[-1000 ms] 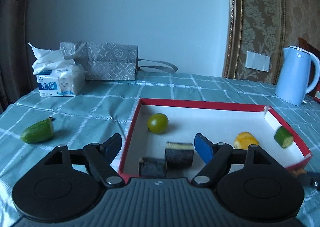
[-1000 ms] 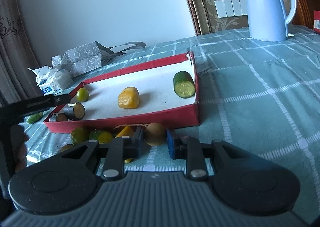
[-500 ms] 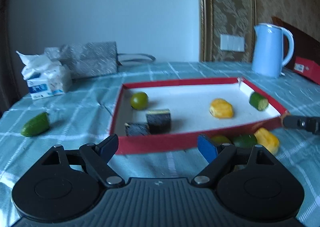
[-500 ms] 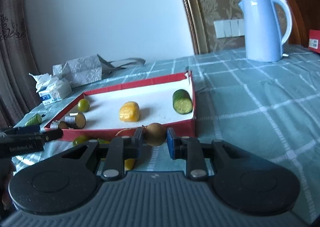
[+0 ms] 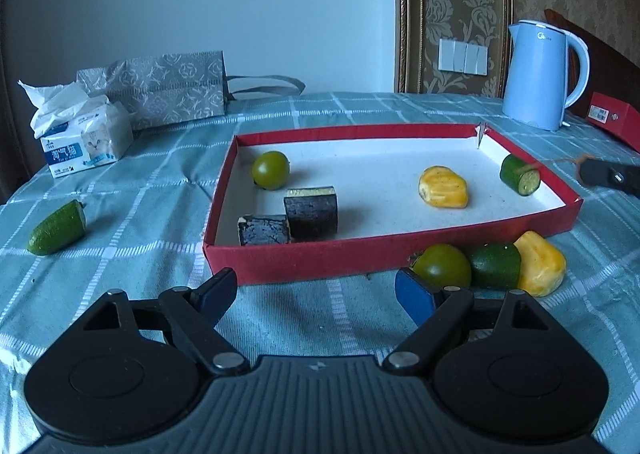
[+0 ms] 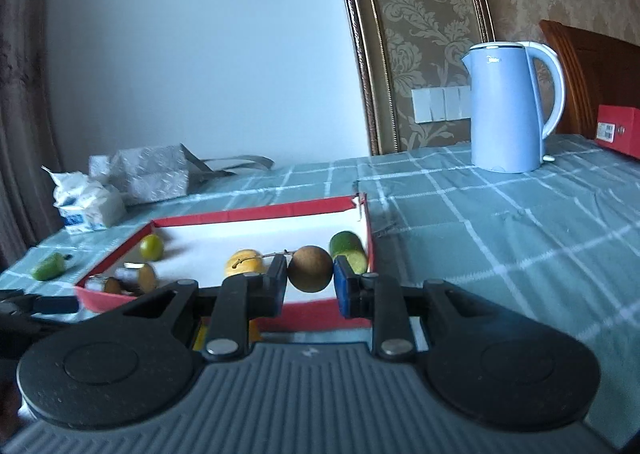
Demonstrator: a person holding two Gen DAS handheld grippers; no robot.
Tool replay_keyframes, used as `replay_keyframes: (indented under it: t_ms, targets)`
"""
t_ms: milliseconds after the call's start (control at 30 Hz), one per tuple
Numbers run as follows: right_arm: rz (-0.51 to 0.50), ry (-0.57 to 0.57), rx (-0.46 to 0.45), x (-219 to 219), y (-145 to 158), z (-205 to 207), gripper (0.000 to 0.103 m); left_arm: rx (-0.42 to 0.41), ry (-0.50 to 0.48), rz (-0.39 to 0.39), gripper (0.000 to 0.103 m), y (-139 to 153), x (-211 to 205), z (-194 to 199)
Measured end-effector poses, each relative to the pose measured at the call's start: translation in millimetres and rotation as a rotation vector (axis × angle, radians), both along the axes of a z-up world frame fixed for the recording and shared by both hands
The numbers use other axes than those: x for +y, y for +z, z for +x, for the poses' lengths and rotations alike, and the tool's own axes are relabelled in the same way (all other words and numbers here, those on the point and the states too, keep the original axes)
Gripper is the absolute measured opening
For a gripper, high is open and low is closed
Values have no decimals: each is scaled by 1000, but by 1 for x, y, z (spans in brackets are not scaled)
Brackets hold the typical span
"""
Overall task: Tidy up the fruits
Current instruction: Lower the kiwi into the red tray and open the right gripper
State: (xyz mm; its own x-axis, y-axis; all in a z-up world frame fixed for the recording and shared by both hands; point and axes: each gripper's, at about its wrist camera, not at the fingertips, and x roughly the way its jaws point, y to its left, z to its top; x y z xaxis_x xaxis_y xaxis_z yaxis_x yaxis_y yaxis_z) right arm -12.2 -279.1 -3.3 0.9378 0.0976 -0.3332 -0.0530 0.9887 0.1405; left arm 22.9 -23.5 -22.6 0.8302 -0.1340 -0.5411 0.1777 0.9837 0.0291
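A red tray [image 5: 384,258] with a white floor holds a green round fruit [image 5: 270,170], two dark eggplant pieces [image 5: 311,211], a yellow piece [image 5: 442,187] and a cucumber piece [image 5: 520,175]. My left gripper [image 5: 316,294] is open and empty in front of the tray. A green fruit [image 5: 442,271], a dark green piece [image 5: 496,265] and a yellow piece [image 5: 540,263] lie outside the tray's front wall. My right gripper [image 6: 310,281] is shut on a brown round fruit [image 6: 310,269], held above the tray's [image 6: 256,213] front right part.
A cucumber piece [image 5: 58,228] lies on the checked tablecloth left of the tray. A tissue pack [image 5: 82,138] and a grey gift bag [image 5: 168,88] stand at the back left. A blue kettle [image 5: 540,74] and a red box [image 5: 614,118] stand at the back right.
My right gripper has lifted the brown fruit off the cloth and raised it over the tray. My left gripper has pulled back out of the tray and stays open.
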Motion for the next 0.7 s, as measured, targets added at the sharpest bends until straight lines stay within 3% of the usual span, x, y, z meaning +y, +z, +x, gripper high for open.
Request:
replay_keyframes:
  t_ms: [533, 700]
  targets:
    - [-119, 40, 213, 28, -12, 95, 24, 74, 21, -40, 86, -4, 5, 12]
    - [-131, 48, 212, 31, -15, 97, 38, 71, 18, -26, 87, -5, 2, 12]
